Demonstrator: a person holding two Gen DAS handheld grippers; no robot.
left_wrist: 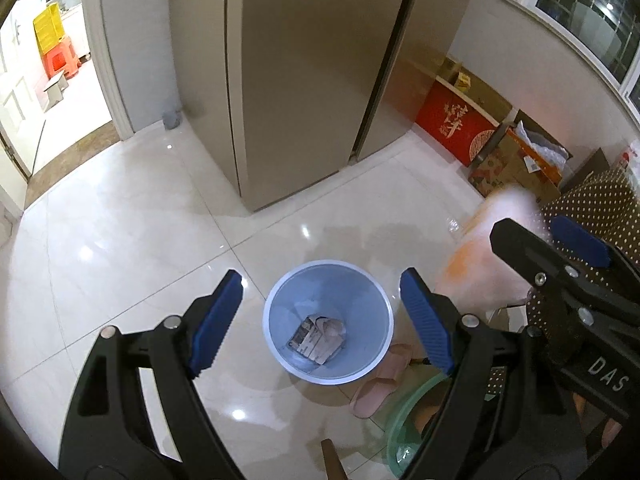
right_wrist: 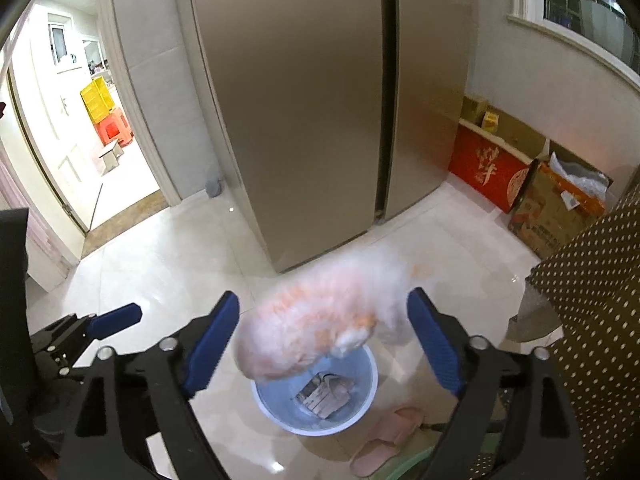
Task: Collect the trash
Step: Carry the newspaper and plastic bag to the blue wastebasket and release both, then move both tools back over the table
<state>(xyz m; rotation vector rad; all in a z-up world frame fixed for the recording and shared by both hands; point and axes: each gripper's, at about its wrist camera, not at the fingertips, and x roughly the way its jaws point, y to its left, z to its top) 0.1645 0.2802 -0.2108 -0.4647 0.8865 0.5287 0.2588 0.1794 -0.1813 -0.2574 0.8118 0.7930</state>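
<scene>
Holding both grippers, left [left_wrist: 322, 316] and right [right_wrist: 323, 334], spread wide, we count one round pale-blue plastic bin [left_wrist: 276, 344], one crumpled printed paper [left_wrist: 316, 338] inside, one blurred white-orange bag [right_wrist: 316, 320] above.

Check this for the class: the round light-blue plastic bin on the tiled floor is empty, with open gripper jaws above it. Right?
Not quite. The round light-blue plastic bin is not empty: crumpled printed paper lies at its bottom, as the left wrist view shows. The left gripper does hang open above it.
</scene>
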